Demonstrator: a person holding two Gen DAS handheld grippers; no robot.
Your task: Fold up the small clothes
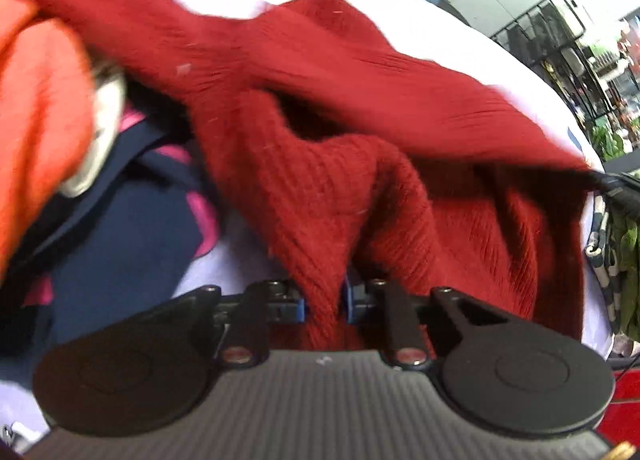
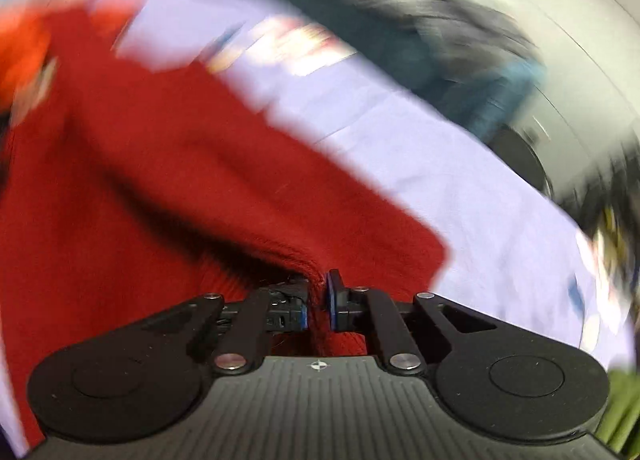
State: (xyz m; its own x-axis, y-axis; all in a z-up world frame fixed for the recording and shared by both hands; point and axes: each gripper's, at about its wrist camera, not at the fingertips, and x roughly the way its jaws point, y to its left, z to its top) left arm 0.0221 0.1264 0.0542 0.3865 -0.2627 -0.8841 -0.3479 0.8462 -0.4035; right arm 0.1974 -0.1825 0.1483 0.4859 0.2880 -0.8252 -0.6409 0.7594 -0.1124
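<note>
Both your grippers — left gripper [image 1: 323, 300], right gripper [image 2: 318, 302] — are clamped on the red knit sweater [image 1: 320, 188] bunched over the white sheet [image 2: 460, 180]; pull evenly apart before laying it flat.

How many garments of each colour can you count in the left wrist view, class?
Dark red: 1, the sweater, pinched by the left gripper and the right gripper
Orange: 1, the orange garment
Navy with pink trim: 1, the navy garment
Total: 3
</note>
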